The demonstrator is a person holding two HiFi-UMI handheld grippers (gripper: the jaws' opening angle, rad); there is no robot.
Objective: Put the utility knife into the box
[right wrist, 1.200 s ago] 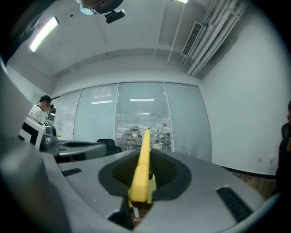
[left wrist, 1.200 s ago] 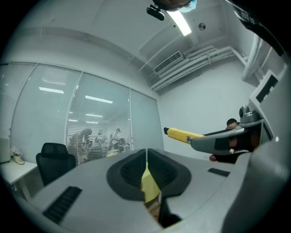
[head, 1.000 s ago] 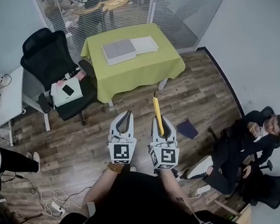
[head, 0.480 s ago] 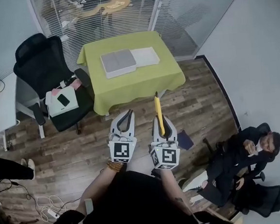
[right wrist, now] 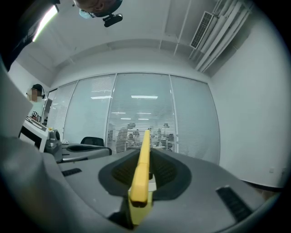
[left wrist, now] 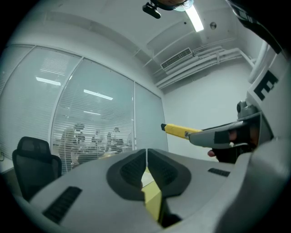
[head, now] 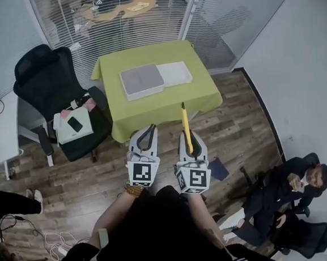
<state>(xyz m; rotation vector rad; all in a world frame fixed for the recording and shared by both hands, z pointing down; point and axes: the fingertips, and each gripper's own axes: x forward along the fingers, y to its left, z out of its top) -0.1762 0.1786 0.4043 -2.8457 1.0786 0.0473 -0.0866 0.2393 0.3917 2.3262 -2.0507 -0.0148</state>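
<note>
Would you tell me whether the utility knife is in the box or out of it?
Out: the right gripper holds the utility knife, short of the table bearing the box.

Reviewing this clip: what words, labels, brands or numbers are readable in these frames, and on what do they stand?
No readable text in any view.
Left gripper and right gripper: their cubes bear black-and-white square markers only, no letters or digits.
Utility knife: plain yellow, no legible print.
Box: plain grey, no print can be made out.
</note>
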